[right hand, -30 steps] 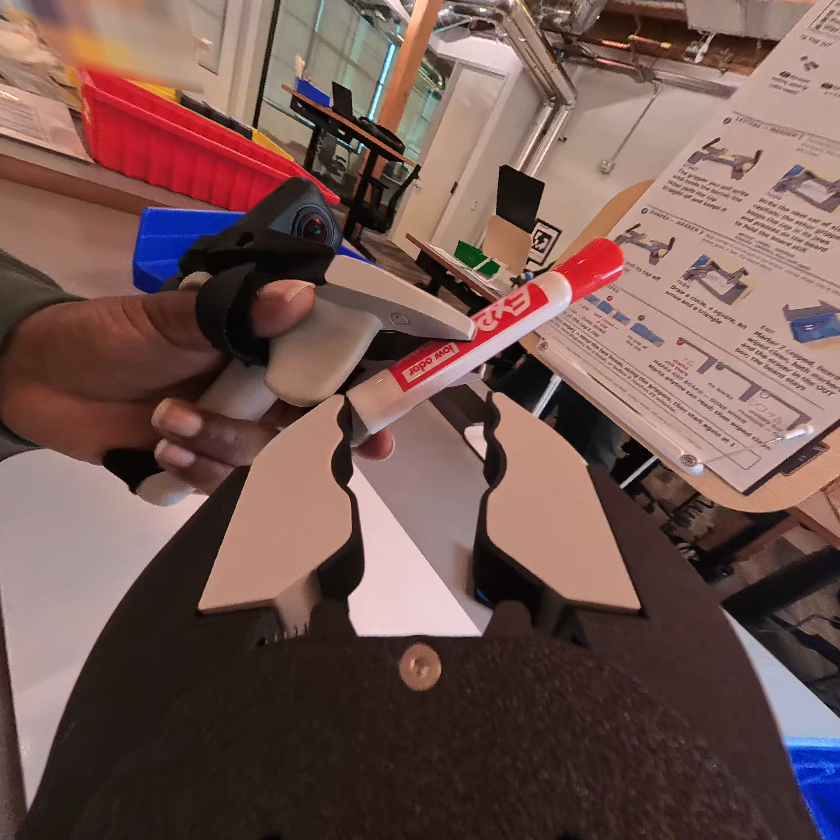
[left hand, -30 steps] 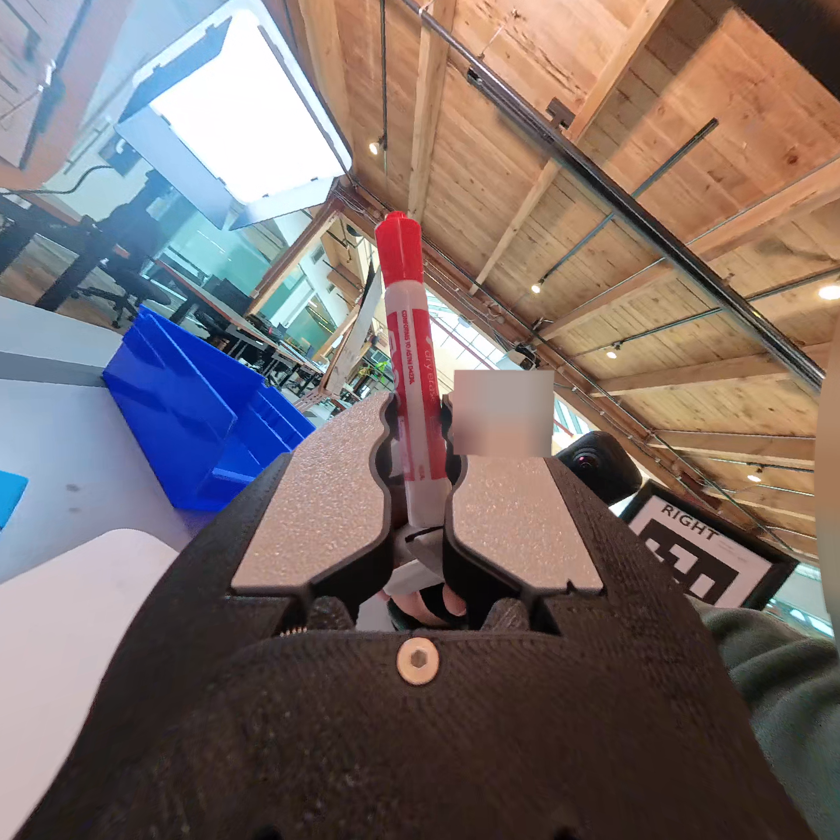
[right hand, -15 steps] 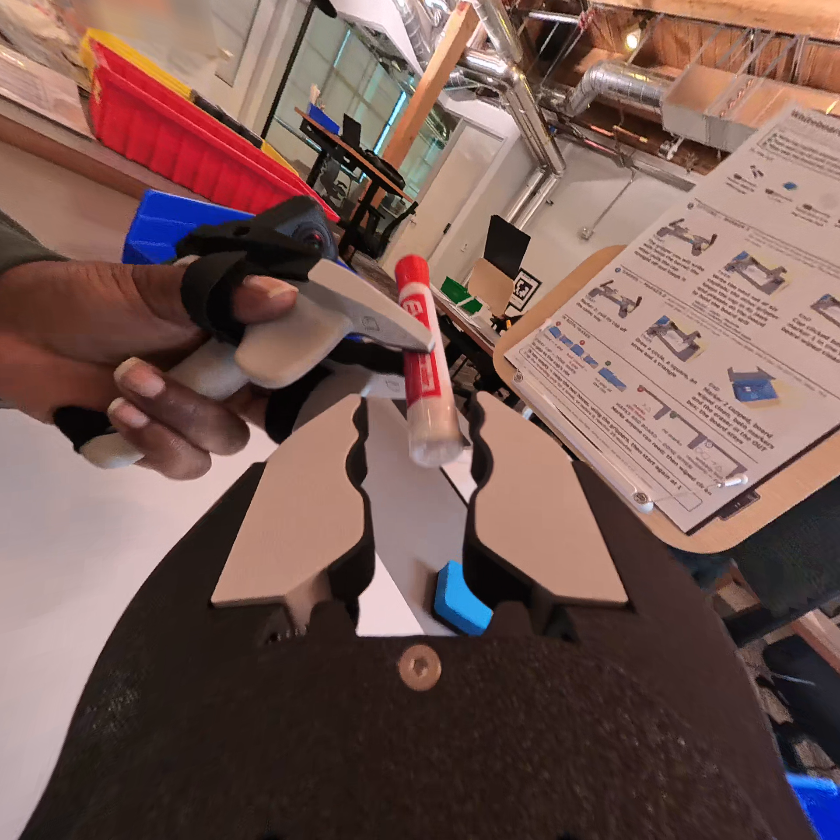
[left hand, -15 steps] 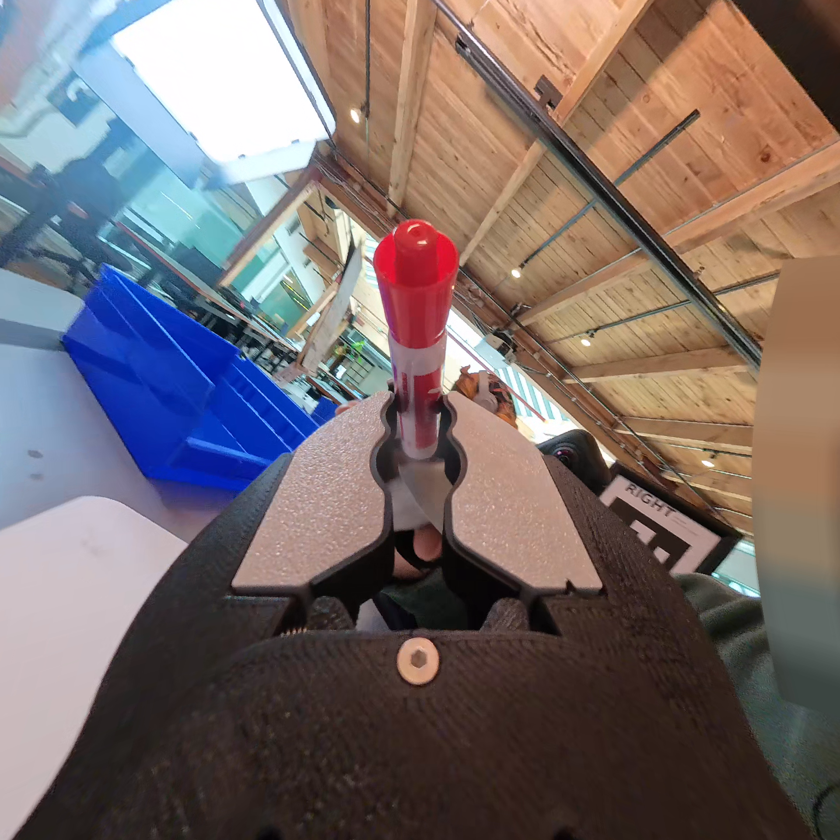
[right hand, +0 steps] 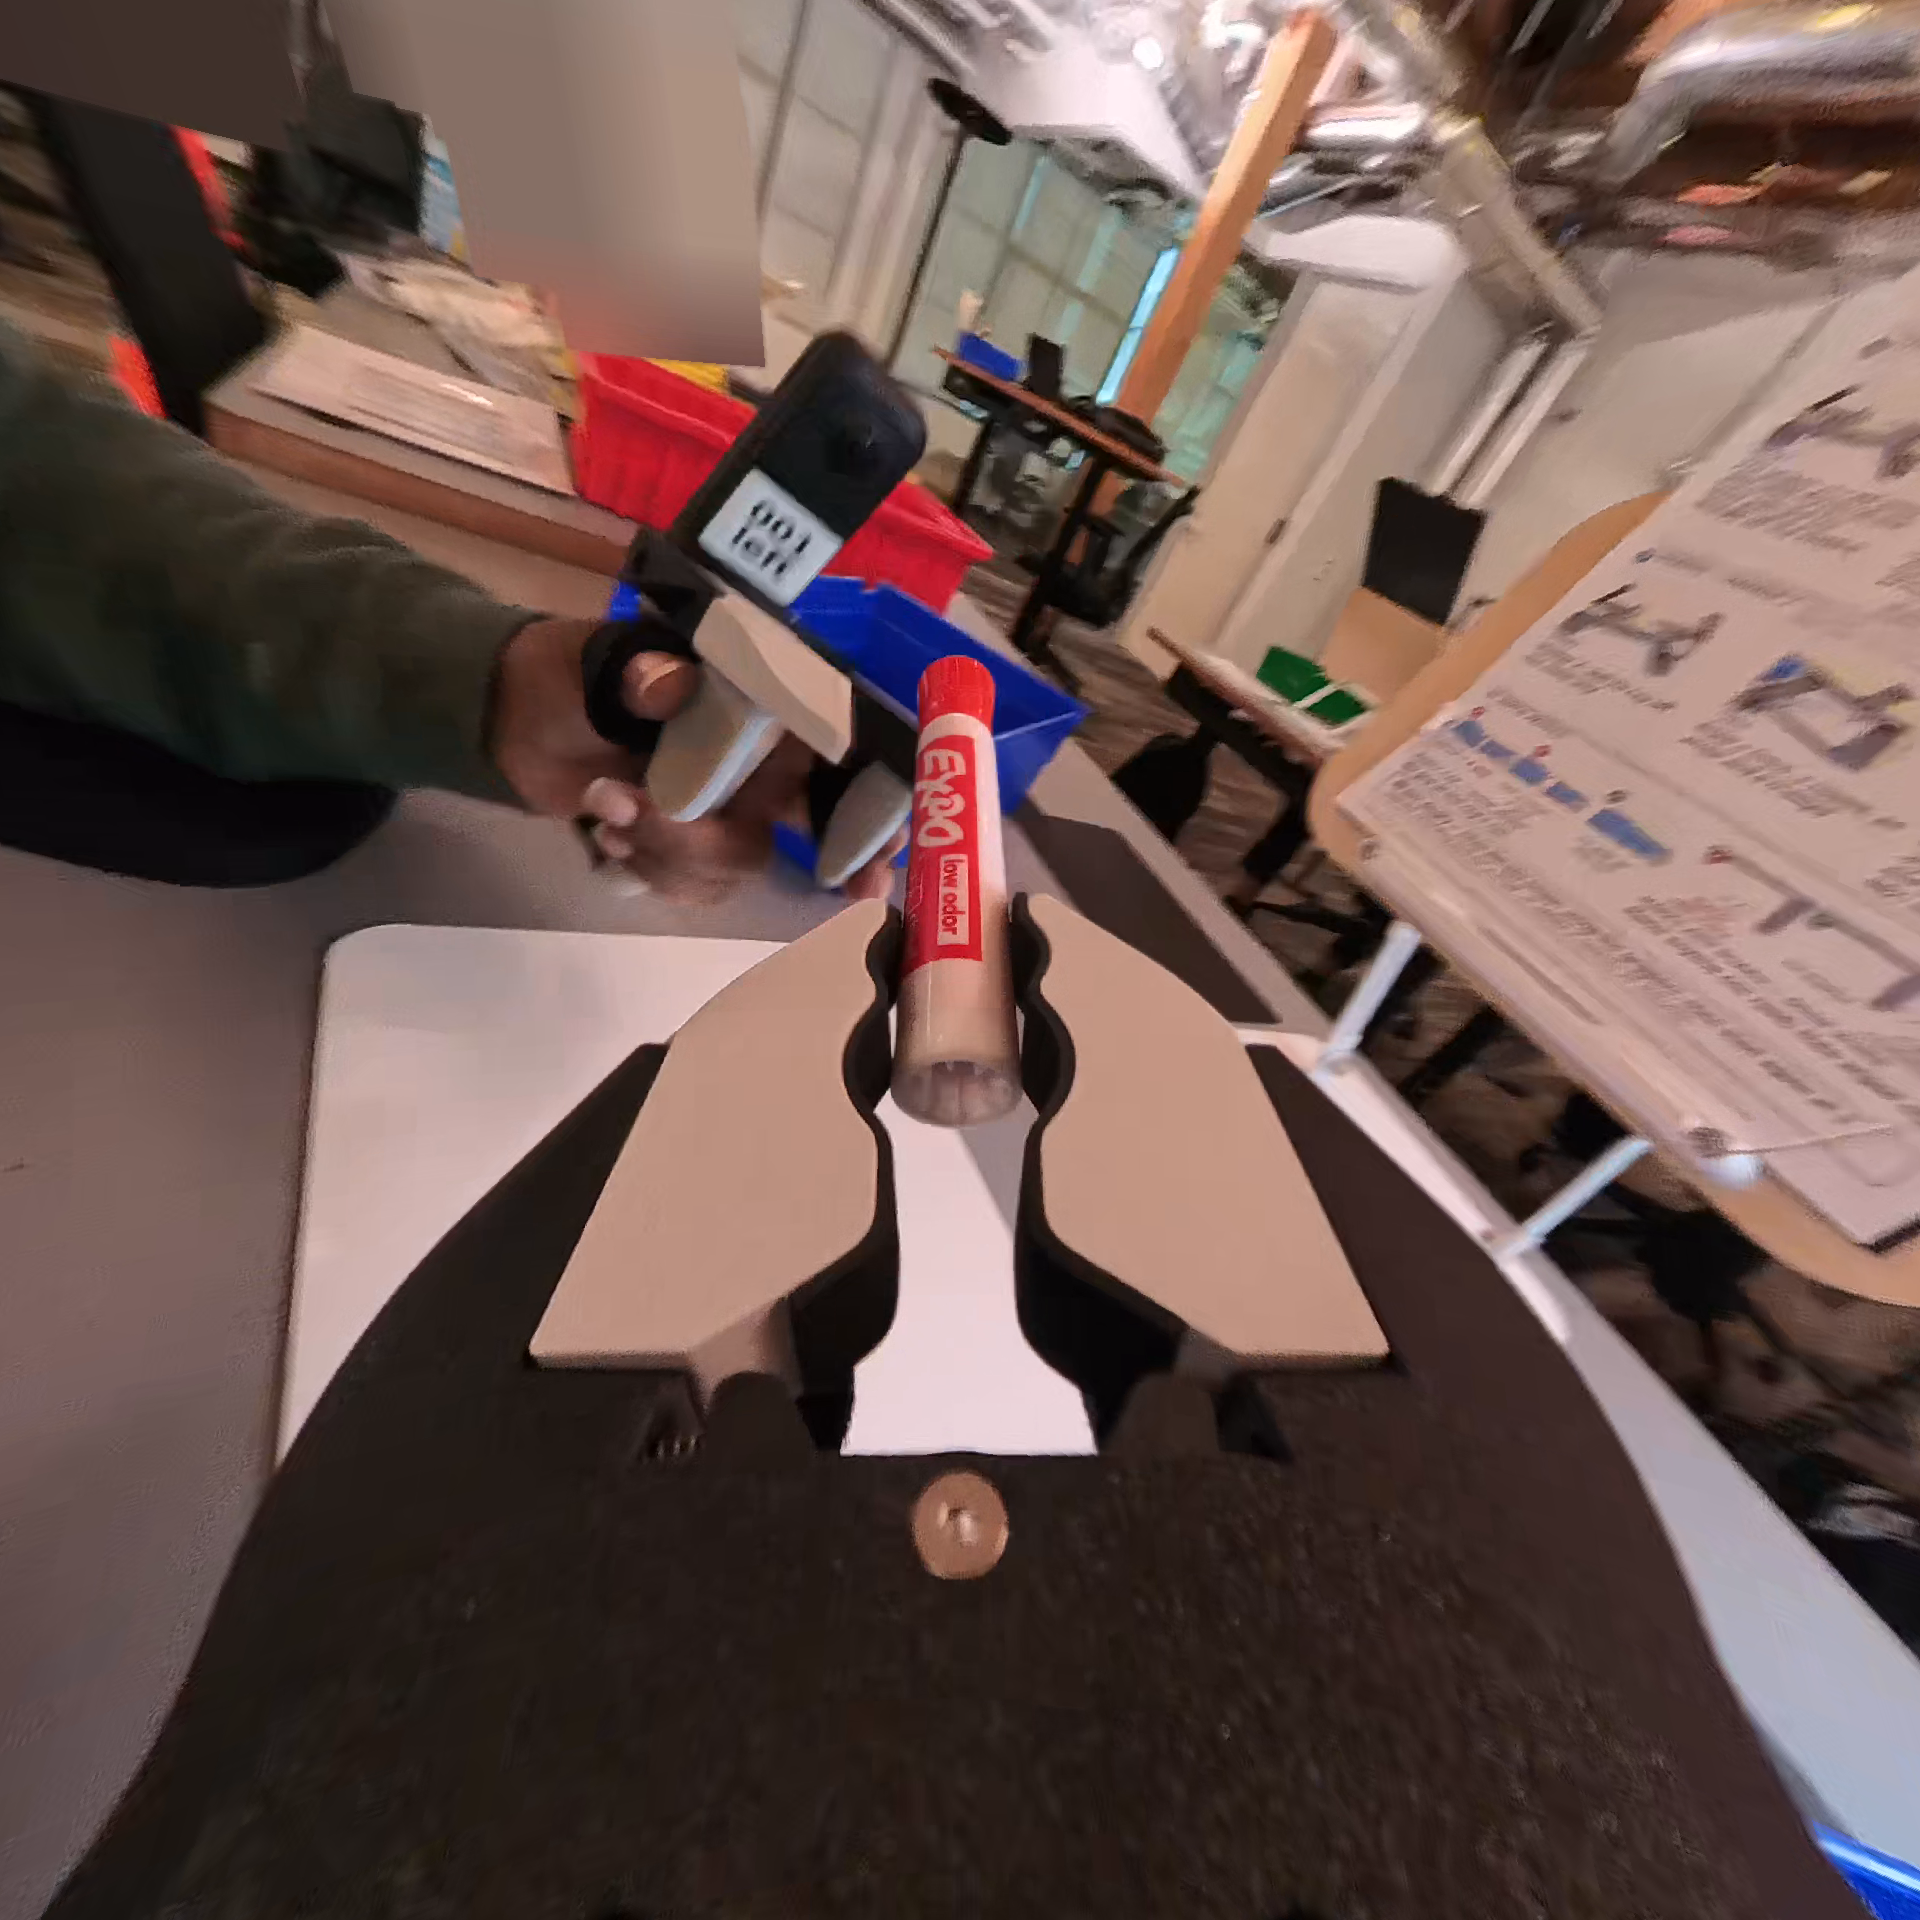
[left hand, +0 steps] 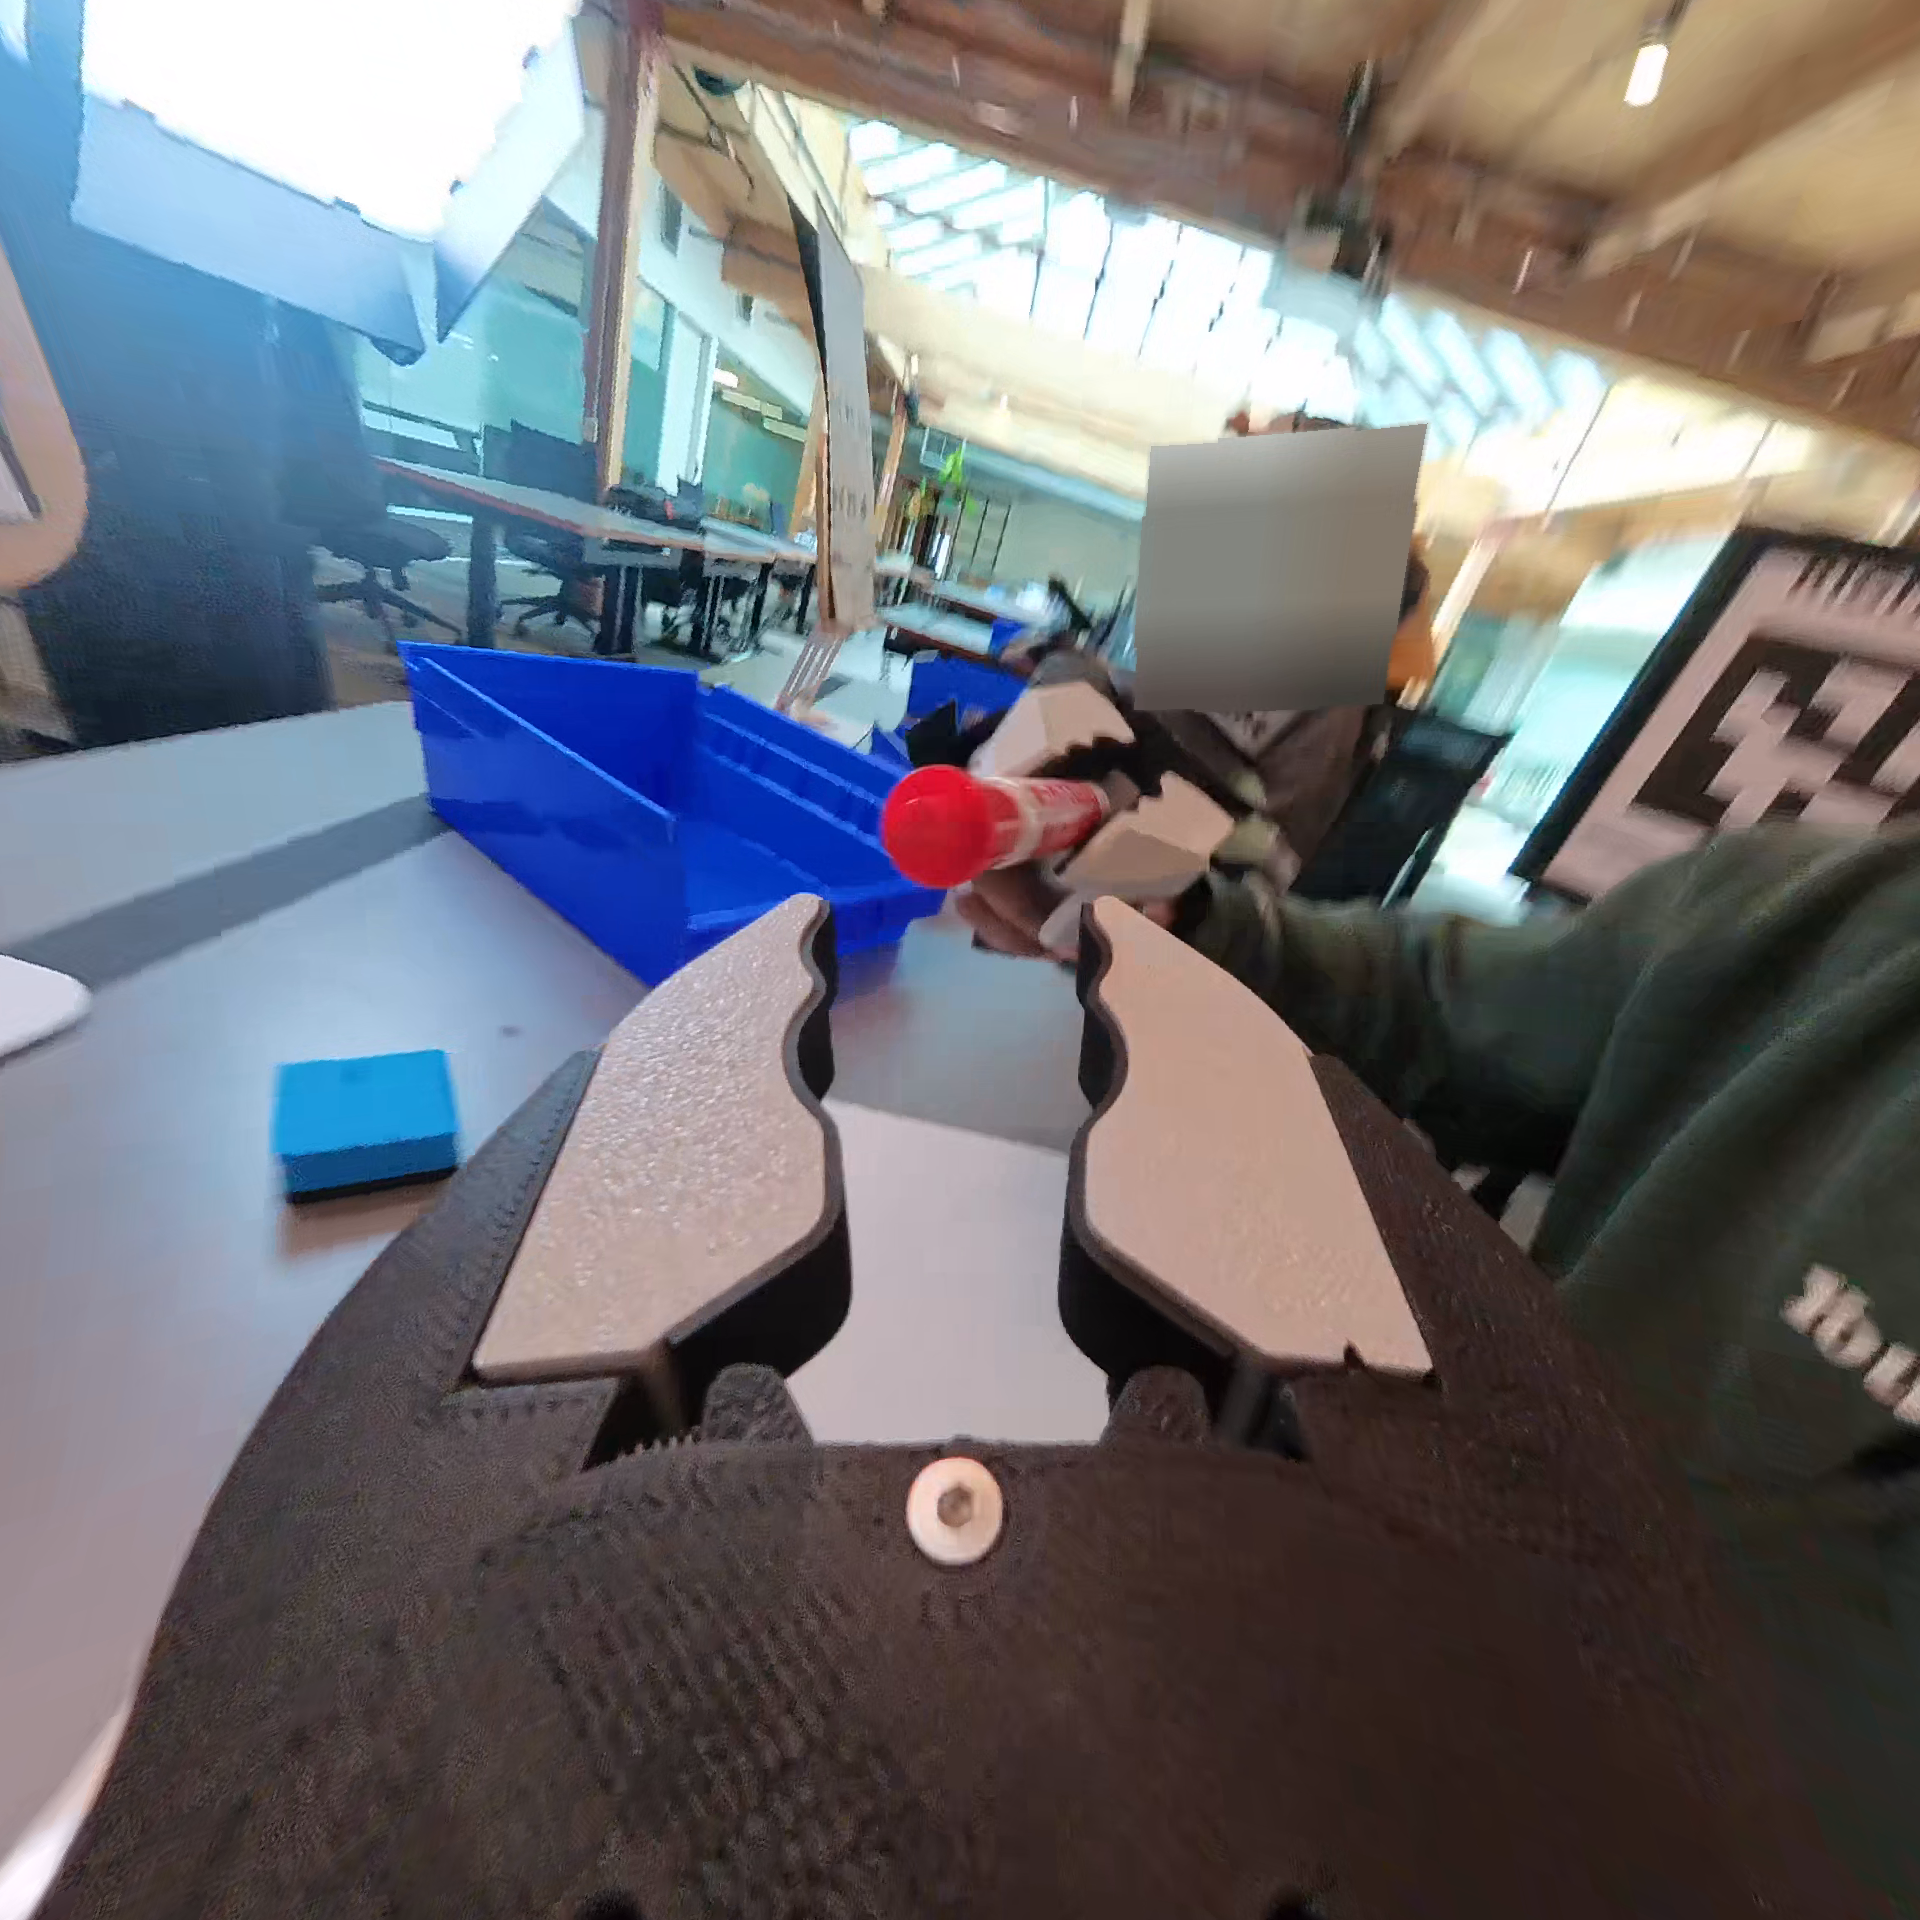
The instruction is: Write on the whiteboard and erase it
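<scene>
Red-capped cylindrical marker [right hand: 951, 894] clamped in right tool [right hand: 954, 940].

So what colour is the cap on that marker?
Red. The marker's cap shows best in the right wrist view.

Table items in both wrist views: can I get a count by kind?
Marker: 1
Eraser: 1
Whiteboard: 1
Blue bin: 1
Red bin: 1
Total: 5

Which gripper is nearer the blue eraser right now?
Left. The left gripper hangs open just beside the eraser on the table. The right gripper is farther off, shut on the marker.
</scene>
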Demonstrator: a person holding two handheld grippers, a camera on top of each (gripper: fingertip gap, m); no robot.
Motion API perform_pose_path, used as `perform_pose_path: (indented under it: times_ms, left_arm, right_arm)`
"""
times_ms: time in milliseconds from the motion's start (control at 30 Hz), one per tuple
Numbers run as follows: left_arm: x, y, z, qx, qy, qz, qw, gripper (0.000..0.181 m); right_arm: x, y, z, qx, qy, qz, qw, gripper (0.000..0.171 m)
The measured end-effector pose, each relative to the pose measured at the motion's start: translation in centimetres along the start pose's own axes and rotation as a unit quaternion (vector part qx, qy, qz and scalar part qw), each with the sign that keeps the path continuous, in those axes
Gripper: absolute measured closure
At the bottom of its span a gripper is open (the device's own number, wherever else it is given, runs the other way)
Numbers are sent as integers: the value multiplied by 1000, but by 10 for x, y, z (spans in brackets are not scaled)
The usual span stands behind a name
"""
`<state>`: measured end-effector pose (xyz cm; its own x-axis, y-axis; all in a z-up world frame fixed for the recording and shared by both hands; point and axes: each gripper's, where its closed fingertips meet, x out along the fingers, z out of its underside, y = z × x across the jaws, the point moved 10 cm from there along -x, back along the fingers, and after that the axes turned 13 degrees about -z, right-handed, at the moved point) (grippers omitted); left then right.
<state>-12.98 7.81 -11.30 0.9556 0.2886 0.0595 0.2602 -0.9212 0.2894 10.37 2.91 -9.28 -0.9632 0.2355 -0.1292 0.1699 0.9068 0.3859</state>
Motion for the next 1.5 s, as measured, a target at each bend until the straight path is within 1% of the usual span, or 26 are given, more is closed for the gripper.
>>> perform_pose_path:
  times_ms: [67, 133, 233, 300, 367, 533, 600, 667, 767, 833, 900, 967, 1033, 1167, 1333, 1400, 1500]
  left_arm:
    - [-4, 8, -4, 103, -39, -20, 994, 137]
    - [-7, 15, -3, 203, -74, -46, 975, 140]
    - [-13, 23, 5, 289, -106, -67, 949, 152]
    - [-17, 25, 9, 303, -108, -72, 944, 156]
    - [-18, 25, 13, 302, -125, -68, 943, 156]
    - [-21, 25, 20, 311, -138, -59, 938, 153]
    - [-20, 26, 24, 315, -149, -44, 936, 161]
    - [-19, 26, 26, 318, -157, -44, 934, 162]
    - [-18, 27, 25, 306, -158, -42, 938, 162]
    - [-18, 26, 26, 279, -146, -41, 948, 162]
    - [-16, 23, 27, 229, -126, -30, 965, 162]
    - [-15, 18, 28, 156, -97, -15, 983, 162]
    - [-16, 12, 28, 84, -74, 7, 994, 163]
    - [-20, 7, 26, 76, -68, 9, 995, 163]
    - [-20, 9, 26, 66, -68, 22, 995, 163]
    - [-19, 8, 27, 59, -69, 23, 996, 163]
    - [-19, 9, 27, 44, -66, 35, 996, 163]
  right_arm:
    - [-1, 2, 5, 23, -1, -31, 999, 151]
    - [0, 4, 11, 51, -1, -75, 996, 151]
    - [2, 6, 20, 86, -3, -132, 988, 151]
    - [4, 6, 26, 100, -11, -153, 983, 151]
    - [6, 5, 31, 110, -18, -168, 979, 151]
    - [11, 3, 38, 128, -32, -201, 971, 151]
    - [12, 2, 40, 132, -35, -207, 969, 151]
    - [13, 2, 42, 136, -39, -213, 967, 151]
    - [12, 3, 43, 145, -34, -217, 965, 151]
    - [10, 5, 42, 155, -13, -213, 965, 151]
    - [8, 8, 39, 173, 31, -202, 964, 150]
    - [6, 11, 35, 187, 68, -185, 962, 149]
    - [5, 12, 32, 190, 83, -164, 964, 148]
    - [4, 13, 30, 186, 79, -144, 969, 136]
    - [10, 7, 32, 165, 43, -156, 973, 134]
    - [13, 3, 32, 151, 34, -153, 976, 135]
    - [15, -2, 29, 129, 21, -151, 980, 147]
